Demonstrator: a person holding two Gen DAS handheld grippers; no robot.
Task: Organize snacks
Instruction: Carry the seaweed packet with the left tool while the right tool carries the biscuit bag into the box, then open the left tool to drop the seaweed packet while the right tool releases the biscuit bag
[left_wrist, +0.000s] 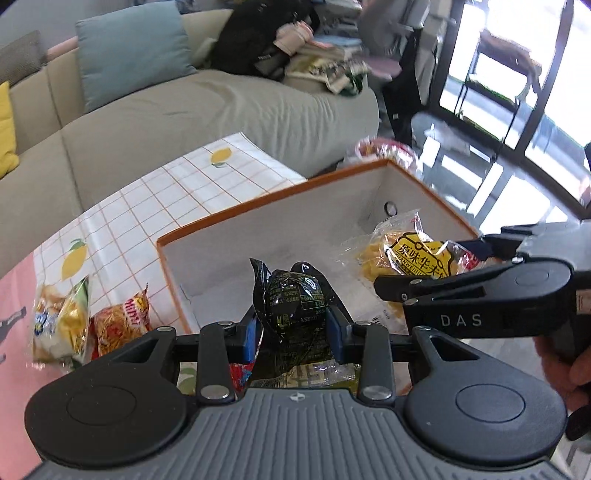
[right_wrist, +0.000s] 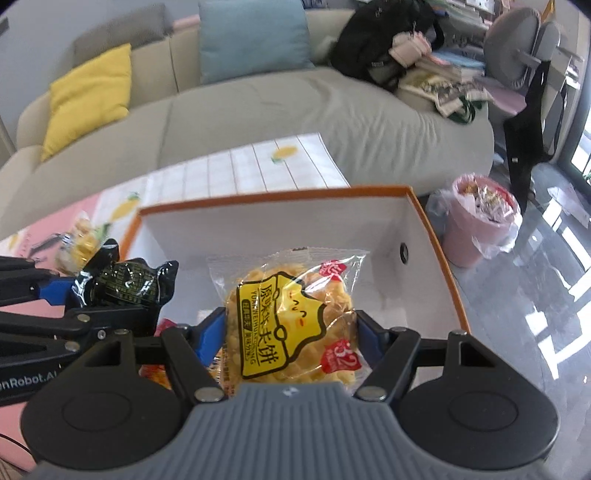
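Note:
My left gripper (left_wrist: 291, 326) is shut on a black snack packet (left_wrist: 295, 299), held over the near edge of the white box with orange rim (left_wrist: 258, 205). In the right wrist view, my right gripper (right_wrist: 291, 328) is shut on a clear bag of yellow waffle cakes (right_wrist: 288, 325), above the inside of the same box (right_wrist: 277, 194). The right gripper also shows in the left wrist view, with its bag (left_wrist: 410, 254) over the box. The black packet (right_wrist: 125, 284) appears at the left of the right wrist view. Loose snack bags (left_wrist: 62, 317) and a red one (left_wrist: 118, 321) lie on the table left of the box.
The box stands on a lemon-print grid tablecloth (left_wrist: 166, 192) beside a pink mat (left_wrist: 22, 295). A grey sofa (right_wrist: 295, 122) with blue and yellow cushions lies behind. A pink bin (right_wrist: 480, 225) full of wrappers stands on the glossy floor at right.

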